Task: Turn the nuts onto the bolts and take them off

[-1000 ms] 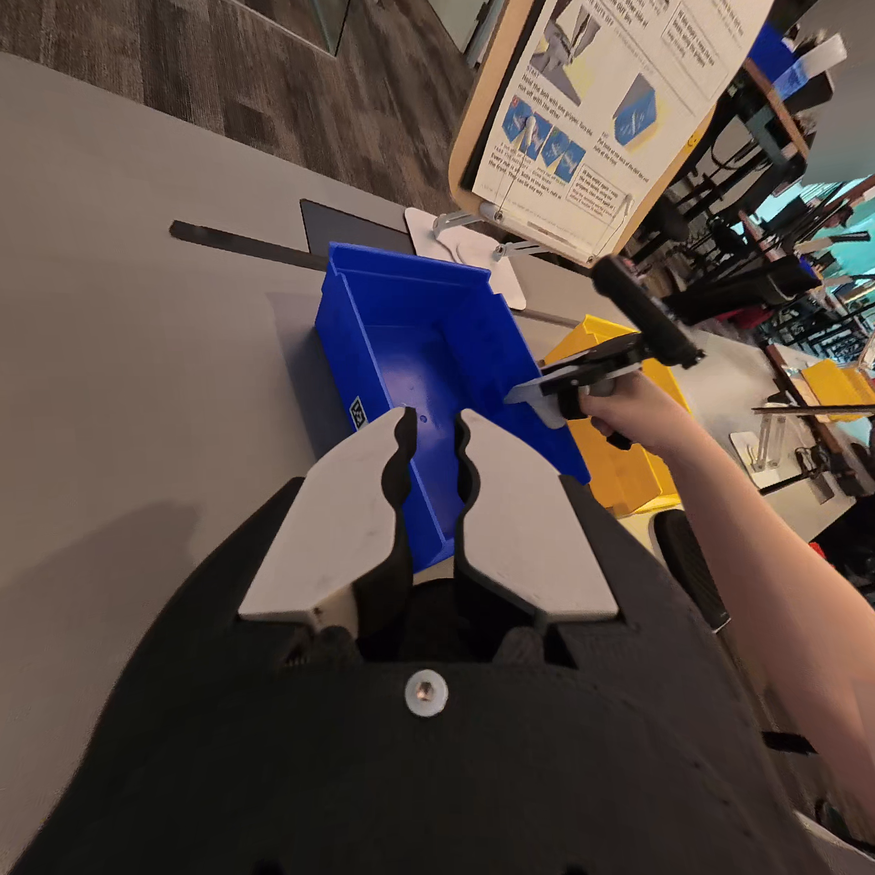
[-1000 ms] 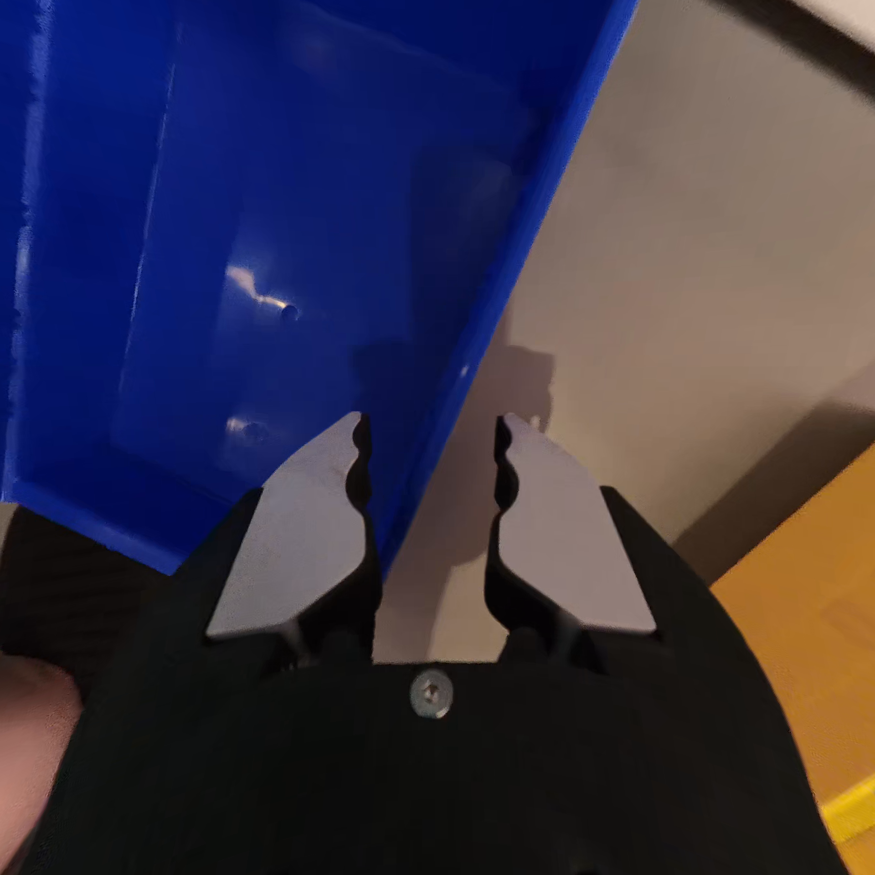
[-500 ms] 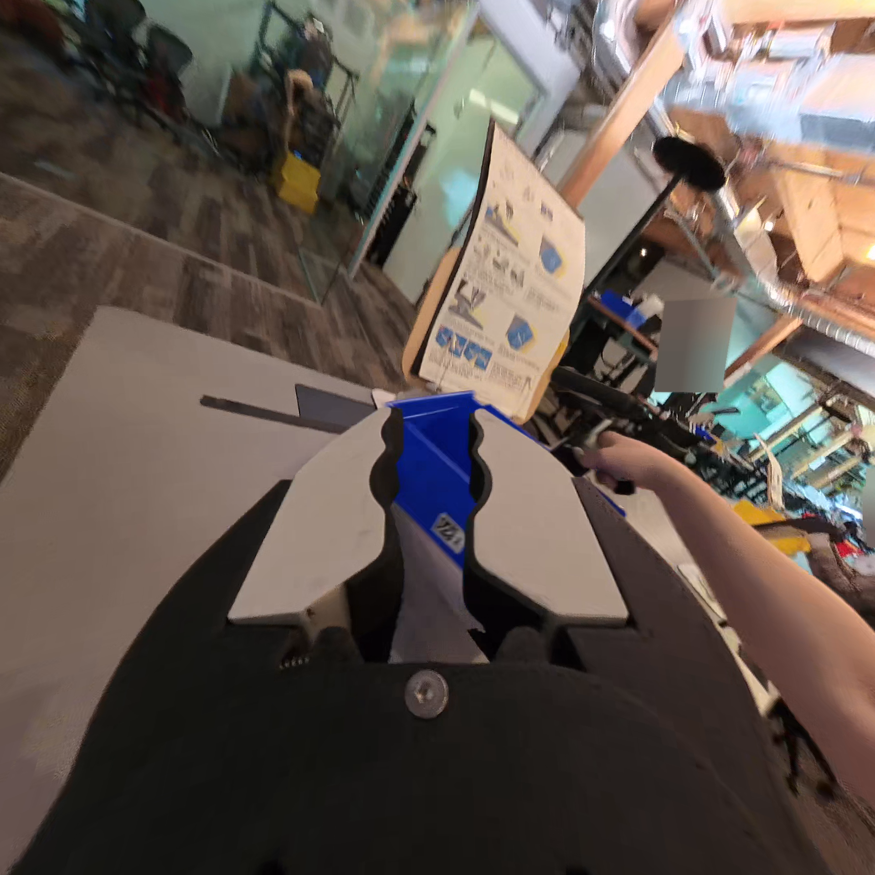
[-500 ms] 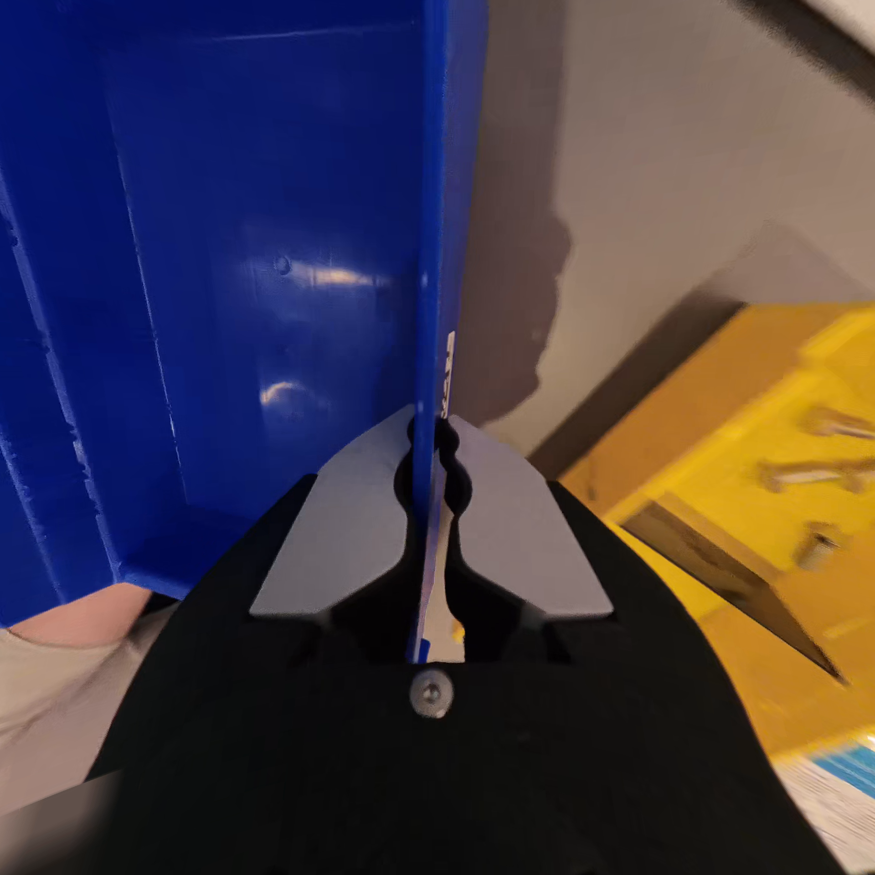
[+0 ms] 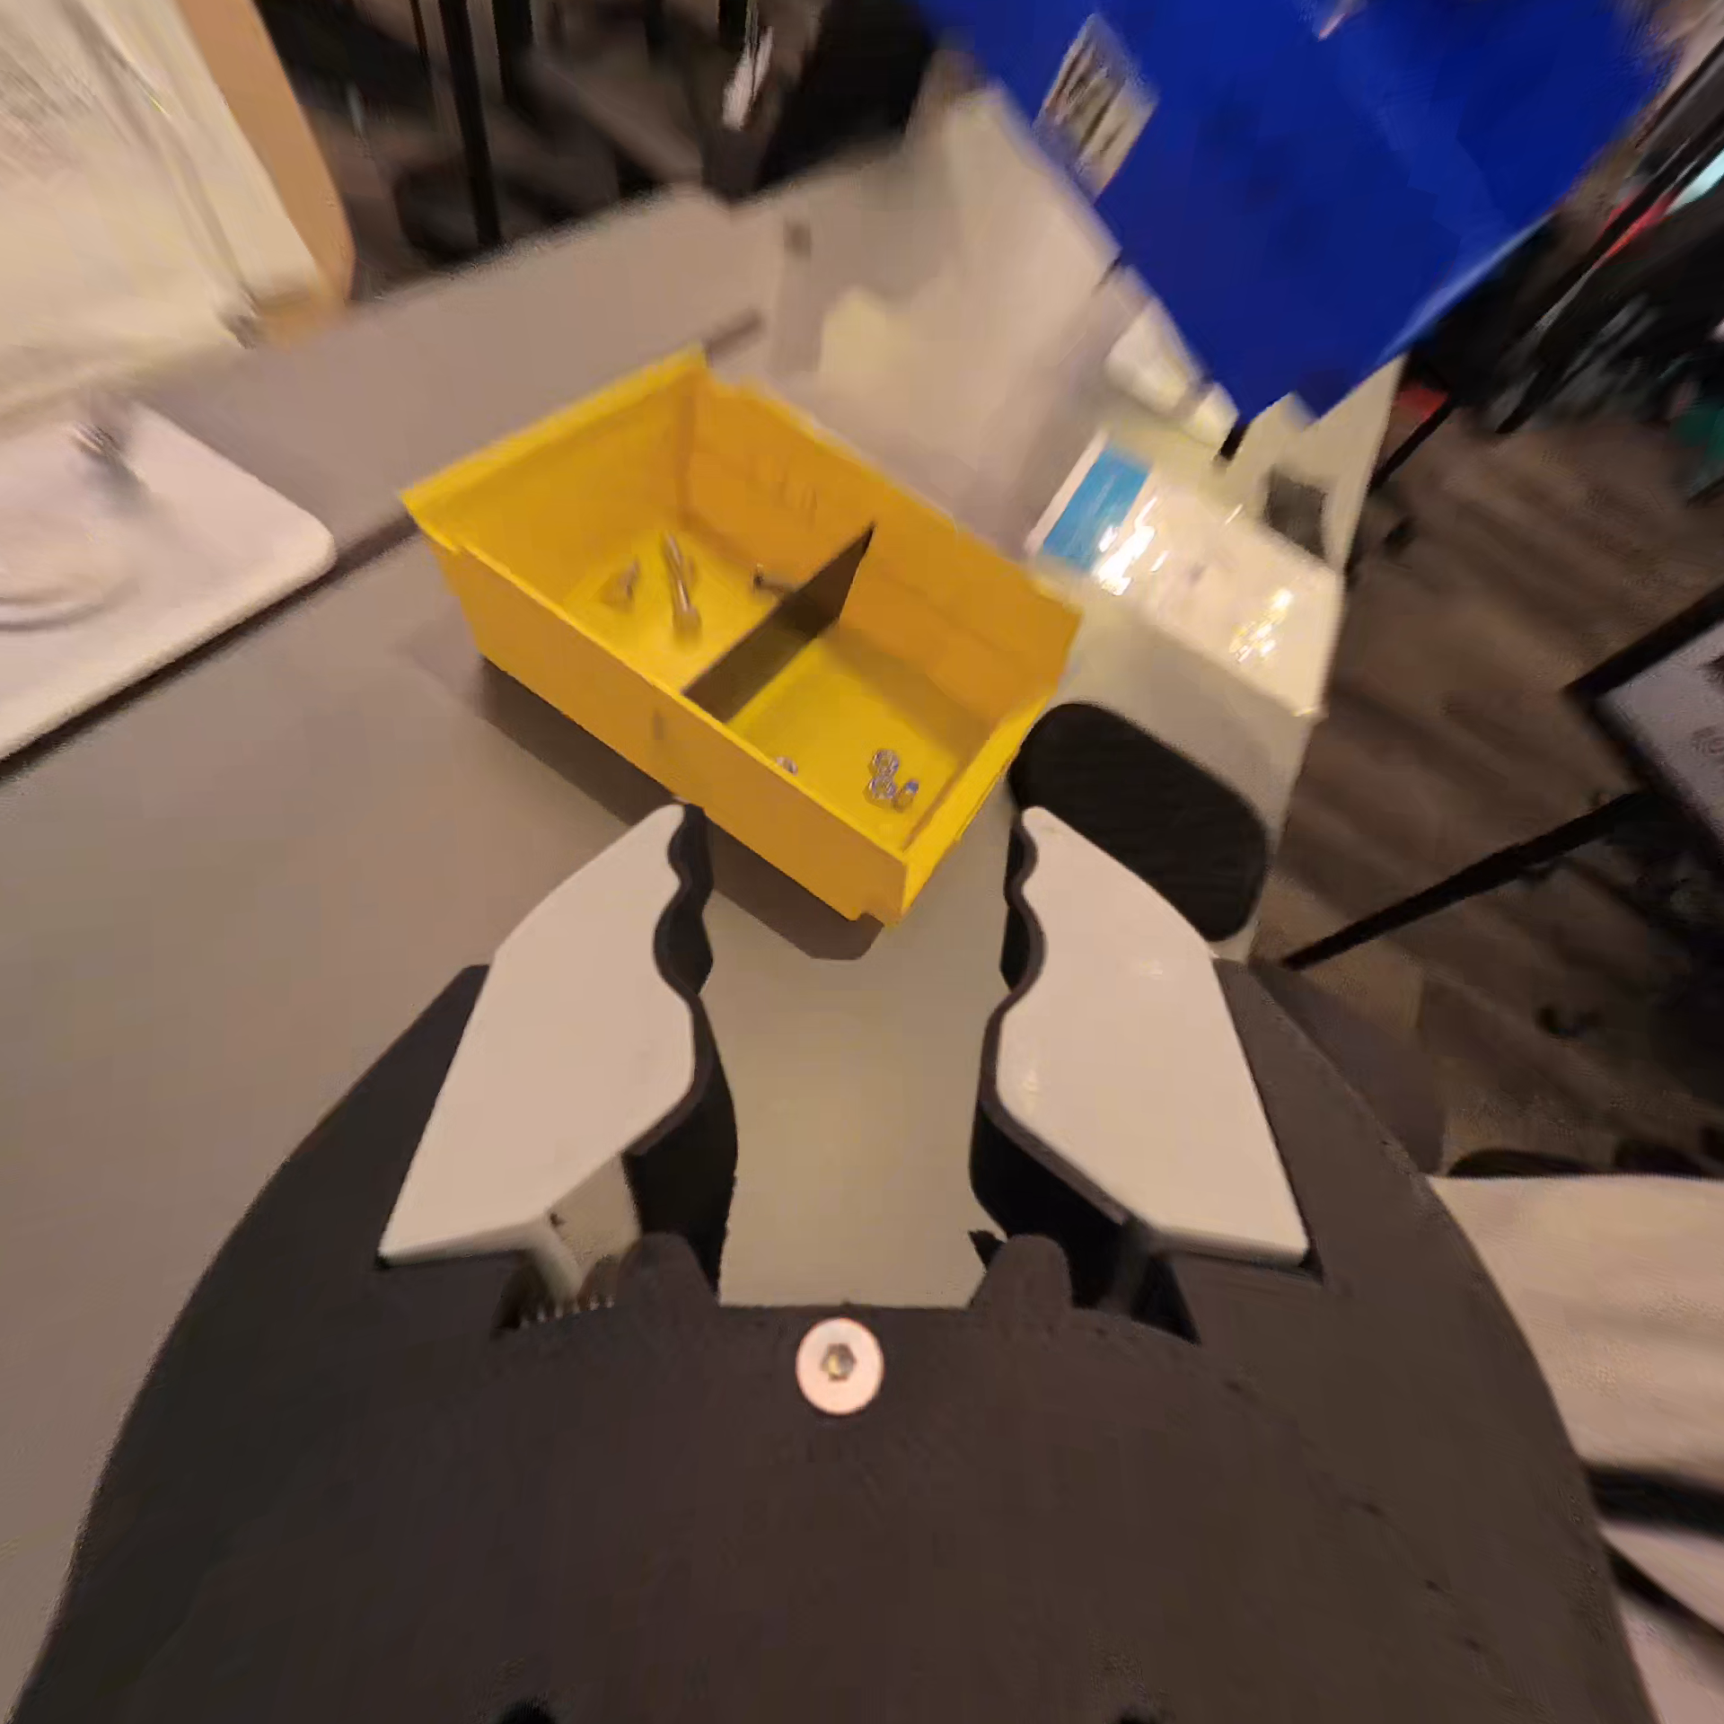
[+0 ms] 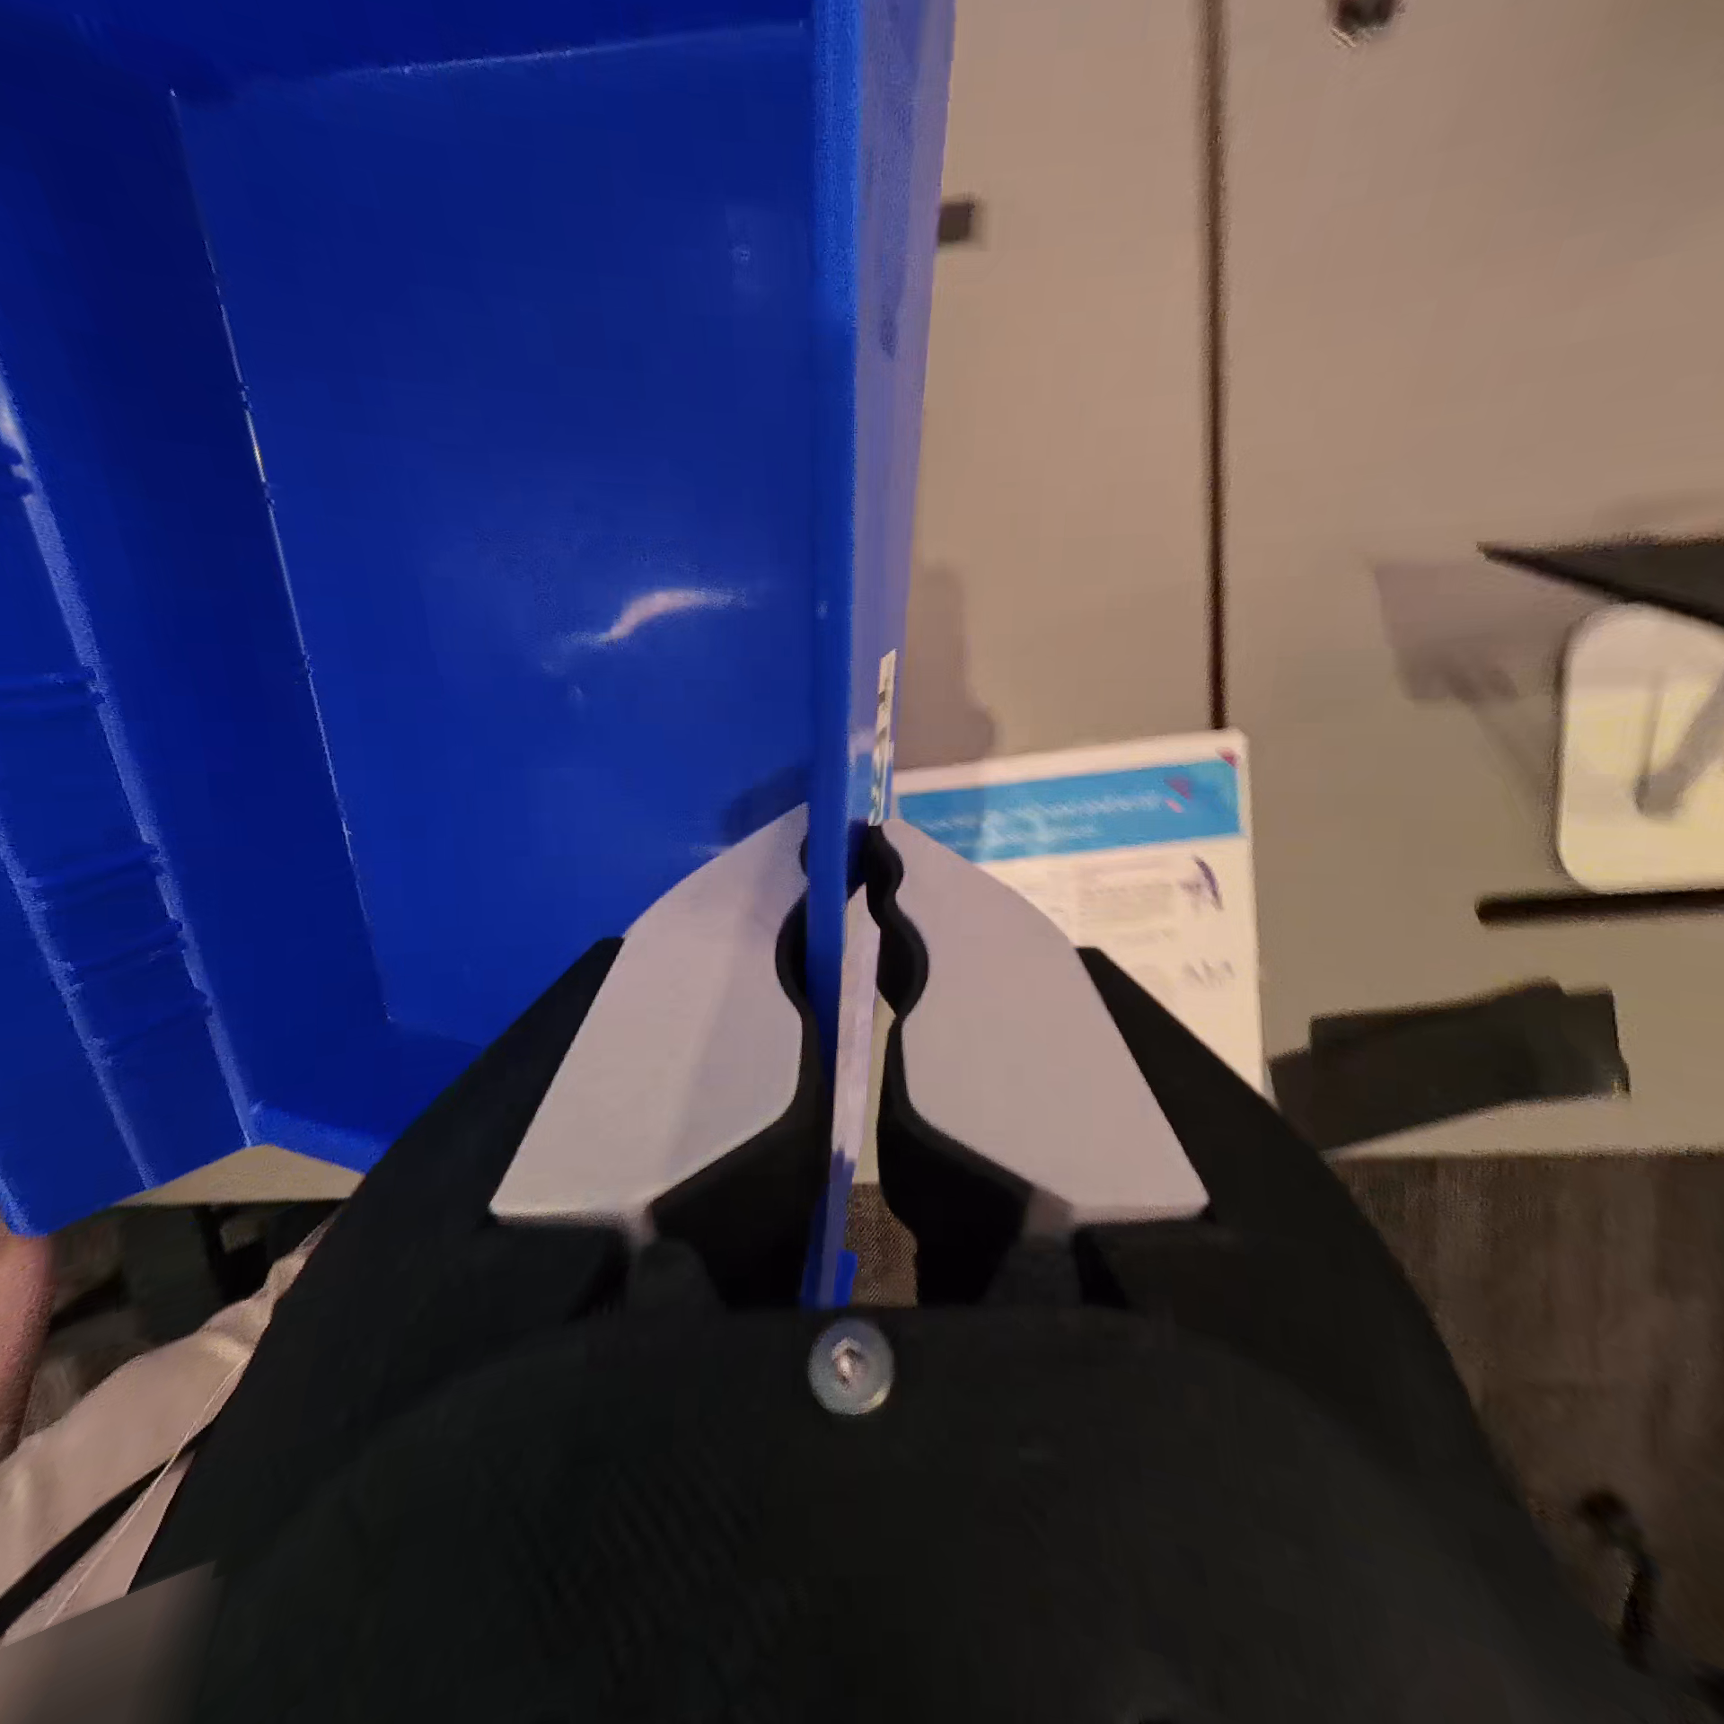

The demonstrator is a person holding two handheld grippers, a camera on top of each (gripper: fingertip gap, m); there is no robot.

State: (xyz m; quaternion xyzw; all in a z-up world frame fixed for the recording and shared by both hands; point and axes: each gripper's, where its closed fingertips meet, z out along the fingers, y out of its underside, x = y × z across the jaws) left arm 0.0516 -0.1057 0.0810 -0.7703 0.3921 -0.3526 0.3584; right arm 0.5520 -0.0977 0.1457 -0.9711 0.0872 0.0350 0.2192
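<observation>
My right gripper (image 6: pixel 840 840) is shut on the side wall of an empty blue bin (image 6: pixel 522 485) and holds it up in the air. The lifted blue bin also shows at the top right of the left wrist view (image 5: pixel 1353 168). A yellow bin (image 5: pixel 597 653) with a black divider (image 5: pixel 784 625) stands on the grey table (image 5: pixel 233 886). Bolts (image 5: pixel 679 583) lie in its far compartment and nuts (image 5: pixel 886 779) in its near one. My left gripper (image 5: pixel 849 830) is open and empty, just in front of the yellow bin's near corner.
A white stand base (image 5: pixel 140 560) sits at the table's left. A white sheet with a blue band (image 6: pixel 1101 877) lies below the lifted bin. A black chair back (image 5: pixel 1147 812) is beyond the table's right edge. A white base (image 6: pixel 1642 746) shows at the far right. Left tips to right tips: about 50 cm.
My right gripper closed on the blue bin's wall and lifted the bin off the table. My left gripper swung right to face the yellow bin and opened wider.
</observation>
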